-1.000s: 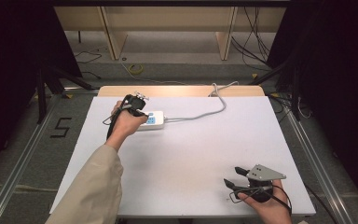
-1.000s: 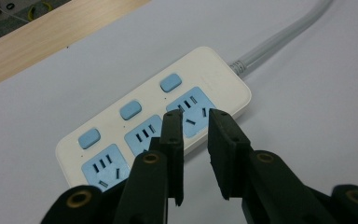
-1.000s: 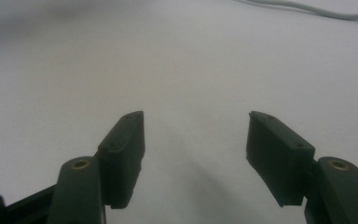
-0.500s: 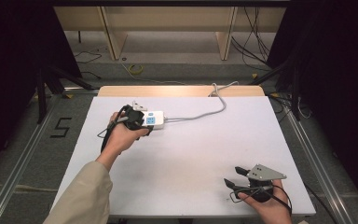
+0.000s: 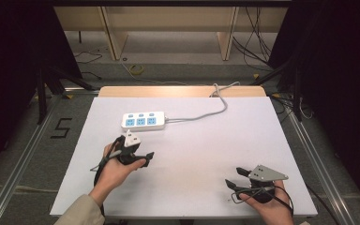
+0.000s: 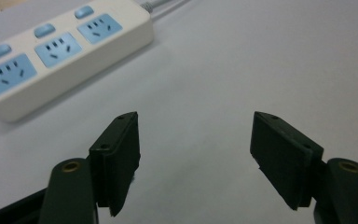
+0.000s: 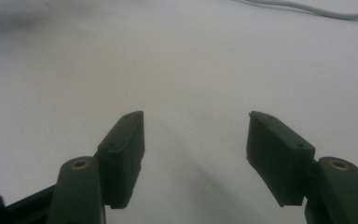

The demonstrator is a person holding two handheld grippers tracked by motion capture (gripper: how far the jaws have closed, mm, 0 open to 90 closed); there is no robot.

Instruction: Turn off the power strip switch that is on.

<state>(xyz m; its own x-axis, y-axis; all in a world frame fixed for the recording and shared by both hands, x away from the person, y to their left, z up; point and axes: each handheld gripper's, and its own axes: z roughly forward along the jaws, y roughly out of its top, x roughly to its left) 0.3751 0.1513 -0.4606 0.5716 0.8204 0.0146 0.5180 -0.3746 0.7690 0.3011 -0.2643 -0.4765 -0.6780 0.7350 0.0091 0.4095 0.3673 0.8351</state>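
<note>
A white power strip (image 5: 143, 121) with three blue sockets lies on the white table (image 5: 201, 140) at the back left, its grey cord (image 5: 209, 111) running off the far edge. My left gripper (image 5: 139, 154) is held in a hand in front of the strip, a short way off it, open and empty. In the left gripper view the jaws (image 6: 196, 119) stand wide apart over bare table, with the power strip (image 6: 60, 53) ahead to the upper left. My right gripper (image 5: 233, 176) rests near the front right edge, open and empty; the right gripper view has its jaws (image 7: 196, 116) spread over bare tabletop.
A wooden board (image 5: 183, 91) shows along the table's far edge. Metal rails (image 5: 23, 154) and floor cables flank the table. The cord (image 7: 307, 10) crosses the top right of the right gripper view.
My left gripper has drawn back from the power strip toward the person and now sits in front of it. The right gripper has stayed in place.
</note>
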